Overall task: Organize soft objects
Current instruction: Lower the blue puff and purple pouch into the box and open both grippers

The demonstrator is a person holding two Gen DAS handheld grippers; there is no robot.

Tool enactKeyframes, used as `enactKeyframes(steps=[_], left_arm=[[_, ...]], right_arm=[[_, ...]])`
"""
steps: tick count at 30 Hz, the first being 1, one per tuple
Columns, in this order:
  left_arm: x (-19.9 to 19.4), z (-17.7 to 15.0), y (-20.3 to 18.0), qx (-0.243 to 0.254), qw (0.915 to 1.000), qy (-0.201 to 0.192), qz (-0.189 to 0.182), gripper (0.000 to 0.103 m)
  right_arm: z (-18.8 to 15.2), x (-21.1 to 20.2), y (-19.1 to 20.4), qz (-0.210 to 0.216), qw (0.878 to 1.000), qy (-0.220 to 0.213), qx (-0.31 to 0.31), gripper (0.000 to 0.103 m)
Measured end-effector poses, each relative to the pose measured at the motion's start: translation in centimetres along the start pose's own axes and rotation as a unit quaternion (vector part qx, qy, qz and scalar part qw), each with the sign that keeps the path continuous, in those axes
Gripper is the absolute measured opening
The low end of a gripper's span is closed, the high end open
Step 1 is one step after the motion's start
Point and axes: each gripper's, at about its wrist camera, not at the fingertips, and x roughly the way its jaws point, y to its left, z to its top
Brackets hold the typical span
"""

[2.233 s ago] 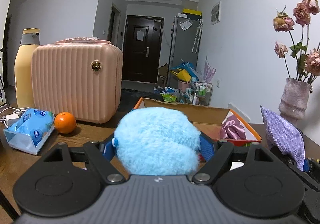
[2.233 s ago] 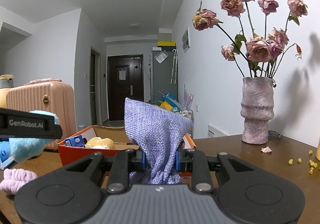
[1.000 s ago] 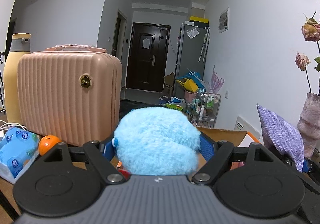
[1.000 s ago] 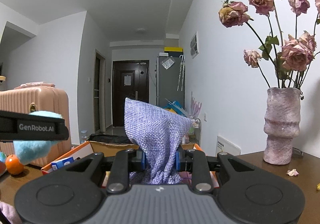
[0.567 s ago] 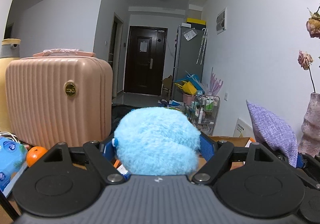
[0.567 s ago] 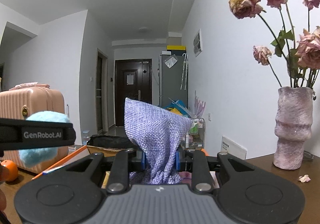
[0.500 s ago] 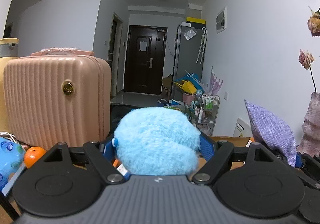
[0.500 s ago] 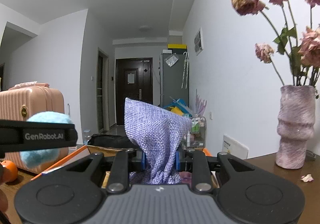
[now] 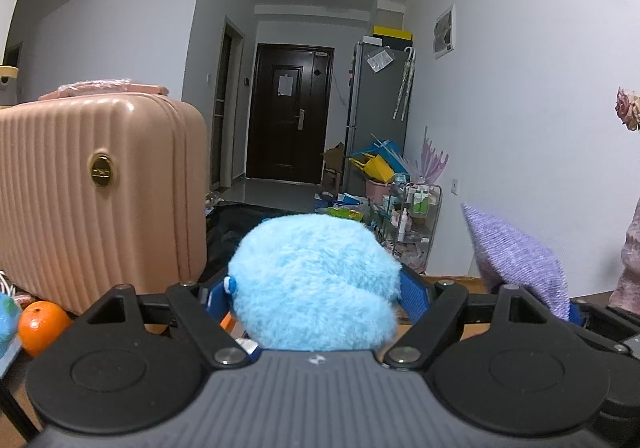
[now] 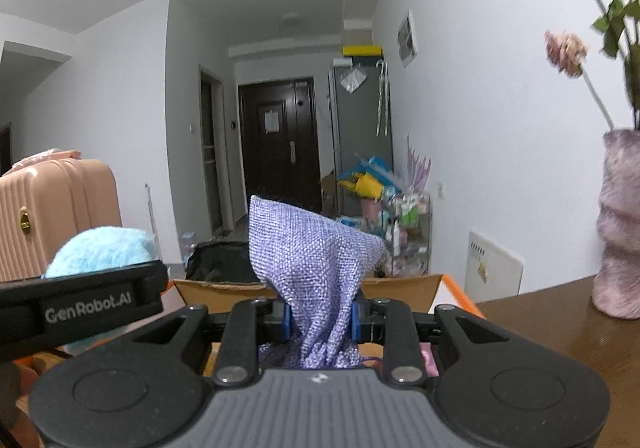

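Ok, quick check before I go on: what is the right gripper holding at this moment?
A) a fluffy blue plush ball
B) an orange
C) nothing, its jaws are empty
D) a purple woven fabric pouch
D: the right gripper is shut on the purple woven pouch, which sticks up between its blue pads; the fluffy blue plush ball is in the left gripper.

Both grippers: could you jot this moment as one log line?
left gripper: shut on blue plush | right gripper: shut on purple pouch | box: just ahead, nothing dropped yet

2 close wrist views, side by side, facing the hallway door (image 9: pixel 289 114); shared pink suitcase (image 10: pixel 52 216).
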Motion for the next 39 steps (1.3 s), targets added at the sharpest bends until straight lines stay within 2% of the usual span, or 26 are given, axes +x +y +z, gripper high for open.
enactKeyframes(steps=[12, 16, 22, 26, 28, 29, 31, 33, 39], left_arm=[[3.6, -0.9, 0.8, -0.013, 0.9991, 0.040, 0.003, 0.082], [3.8, -1.2, 0.8, -0.007, 0.9992, 0.039, 0.008, 0.082], [3.6, -1.3, 1.0, -0.012, 0.9990, 0.037, 0.021, 0.086], [3.2, -1.4, 1.0, -0.013, 0.9989, 0.026, 0.036, 0.101], [2.9, -1.4, 1.1, -0.016, 0.9987, 0.021, 0.043, 0.103], [2.8, -1.3, 1.2, -0.018, 0.9986, 0.020, 0.046, 0.103], [2.7, -1.3, 1.3, -0.022, 0.9983, 0.018, 0.051, 0.103], [2.7, -1.3, 1.6, -0.025, 0.9979, 0.021, 0.056, 0.103], [3.0, -1.0, 1.7, -0.031, 0.9974, 0.025, 0.061, 0.103]], right_arm=[[-0.5, 3.0, 0.0, -0.008, 0.998, 0.054, -0.006, 0.025], [-0.8, 3.3, 0.2, -0.012, 0.998, 0.061, -0.010, 0.025], [-1.0, 3.6, 0.3, -0.021, 0.997, 0.071, -0.013, 0.033], [-1.3, 3.6, -0.1, -0.025, 0.997, 0.078, -0.007, 0.050], [-1.4, 3.4, -0.3, -0.029, 0.997, 0.075, -0.004, 0.066], [-1.4, 3.3, -0.4, -0.029, 0.997, 0.072, -0.001, 0.072], [-1.3, 2.9, -0.4, -0.030, 0.998, 0.062, 0.003, 0.094], [-1.3, 2.6, -0.4, -0.035, 0.998, 0.051, 0.002, 0.099], [-1.5, 2.5, -0.2, -0.031, 0.998, 0.050, 0.000, 0.100]])
